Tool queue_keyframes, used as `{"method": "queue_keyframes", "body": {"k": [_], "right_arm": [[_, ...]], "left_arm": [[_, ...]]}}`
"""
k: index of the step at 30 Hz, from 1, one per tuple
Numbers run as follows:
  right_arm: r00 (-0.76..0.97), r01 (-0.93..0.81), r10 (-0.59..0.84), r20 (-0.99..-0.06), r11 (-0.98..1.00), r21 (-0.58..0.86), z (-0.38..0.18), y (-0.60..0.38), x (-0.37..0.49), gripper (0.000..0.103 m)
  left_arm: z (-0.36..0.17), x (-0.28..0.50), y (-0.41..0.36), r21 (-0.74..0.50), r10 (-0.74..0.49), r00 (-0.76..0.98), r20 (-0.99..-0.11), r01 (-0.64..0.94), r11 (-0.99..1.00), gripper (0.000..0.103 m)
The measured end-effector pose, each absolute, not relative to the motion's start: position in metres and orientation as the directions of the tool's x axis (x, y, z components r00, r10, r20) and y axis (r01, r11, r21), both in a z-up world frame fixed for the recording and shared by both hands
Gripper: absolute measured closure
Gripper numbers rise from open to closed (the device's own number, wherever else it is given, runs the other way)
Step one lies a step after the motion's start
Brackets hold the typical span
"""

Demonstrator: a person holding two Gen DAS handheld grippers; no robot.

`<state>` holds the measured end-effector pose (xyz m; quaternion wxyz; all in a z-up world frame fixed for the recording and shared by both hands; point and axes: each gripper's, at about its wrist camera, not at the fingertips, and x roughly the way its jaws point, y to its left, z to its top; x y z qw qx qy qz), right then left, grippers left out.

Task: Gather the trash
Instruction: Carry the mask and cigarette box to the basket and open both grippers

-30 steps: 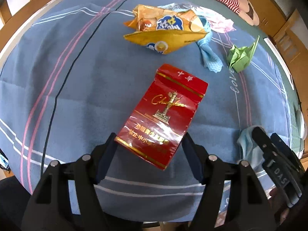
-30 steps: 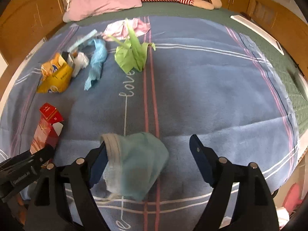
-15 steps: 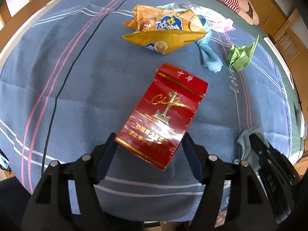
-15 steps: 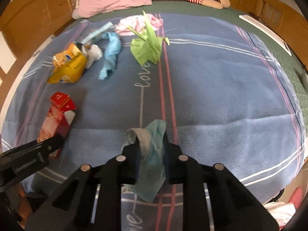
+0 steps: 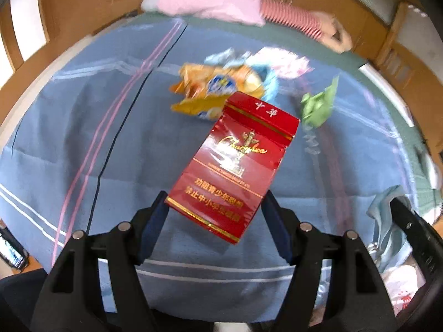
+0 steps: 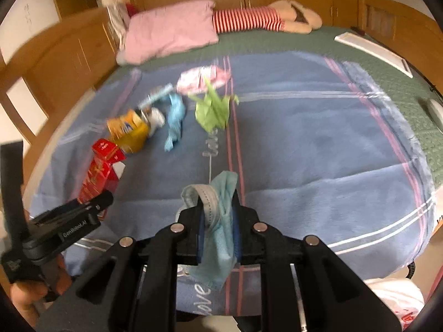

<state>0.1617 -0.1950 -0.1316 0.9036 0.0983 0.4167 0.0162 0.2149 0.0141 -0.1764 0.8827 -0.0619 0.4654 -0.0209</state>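
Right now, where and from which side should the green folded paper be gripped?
Probably from above, jaws across the raised middle fold of the green folded paper: it stands up from the blanket, while its thin side points would likely bend.

My two wrist cameras look close along my claws toward the pillow [image 6: 169, 40]; both share the blanket [image 5: 83, 138].

On the blanket [image 6: 318, 149], the cigarette carton [image 5: 235, 171] sits between the left gripper [image 5: 214, 213] fingers, with the snack bag [image 5: 216, 88] behind it, the folded paper [image 5: 318, 105] to its right, and the pillow [image 6: 169, 33] farthest back; the face mask [image 6: 221, 221] is pinched in the right gripper [image 6: 217, 215]
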Motion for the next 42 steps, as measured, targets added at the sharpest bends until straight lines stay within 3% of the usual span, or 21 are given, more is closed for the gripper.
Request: {"method": "queue_keyframes", "body": {"k": [6,11,17,19,22,25,30,34,35,37,42], "right_arm": [[0.703,0.047,0.120,-0.701,0.975,0.215,-0.092,-0.231,0.102,0.086],[0.693,0.101,0.069,-0.718,0.976,0.192,-0.084,-0.273,0.040,0.086],[0.599,0.257,-0.013,-0.800,0.950,0.177,-0.115,-0.323,-0.029,0.086],[0.550,0.286,0.005,-0.835,0.939,0.194,-0.132,-0.333,-0.042,0.083],[0.483,0.325,0.013,-0.876,0.926,0.193,-0.150,-0.341,-0.053,0.067],[0.539,0.379,0.017,-0.842,0.888,0.261,-0.143,-0.355,-0.062,0.052],[0.645,0.434,-0.018,-0.764,0.831,0.347,-0.120,-0.380,-0.071,0.049],[0.616,0.441,-0.017,-0.787,0.836,0.327,-0.124,-0.378,-0.068,0.048],[0.621,0.445,-0.021,-0.783,0.832,0.331,-0.125,-0.378,-0.069,0.048],[0.626,0.449,-0.019,-0.779,0.826,0.341,-0.125,-0.380,-0.067,0.048],[0.650,0.460,-0.047,-0.759,0.819,0.343,-0.120,-0.380,-0.067,0.048]], "left_arm": [[-0.149,0.168,0.004,-0.245,-0.273,0.633,-0.725,0.134,0.960,0.034],[-0.141,0.120,-0.044,-0.267,-0.438,0.519,-0.734,0.373,0.889,0.034],[-0.146,0.070,-0.103,-0.240,-0.526,0.379,-0.761,0.588,0.772,0.034],[-0.150,0.062,-0.116,-0.226,-0.532,0.354,-0.769,0.628,0.745,0.034],[-0.152,0.050,-0.128,-0.191,-0.525,0.340,-0.780,0.670,0.717,0.034],[-0.155,0.041,-0.136,-0.177,-0.532,0.316,-0.785,0.709,0.683,0.034],[-0.169,0.028,-0.155,-0.168,-0.535,0.237,-0.811,0.781,0.601,0.034],[-0.179,0.012,-0.167,-0.135,-0.526,0.197,-0.827,0.839,0.528,0.033],[-0.180,0.011,-0.168,-0.131,-0.524,0.195,-0.829,0.844,0.520,0.031],[-0.180,0.007,-0.168,-0.120,-0.526,0.198,-0.827,0.852,0.510,0.016],[-0.172,0.012,-0.160,-0.127,-0.550,0.229,-0.803,0.836,0.534,0.008]]}}
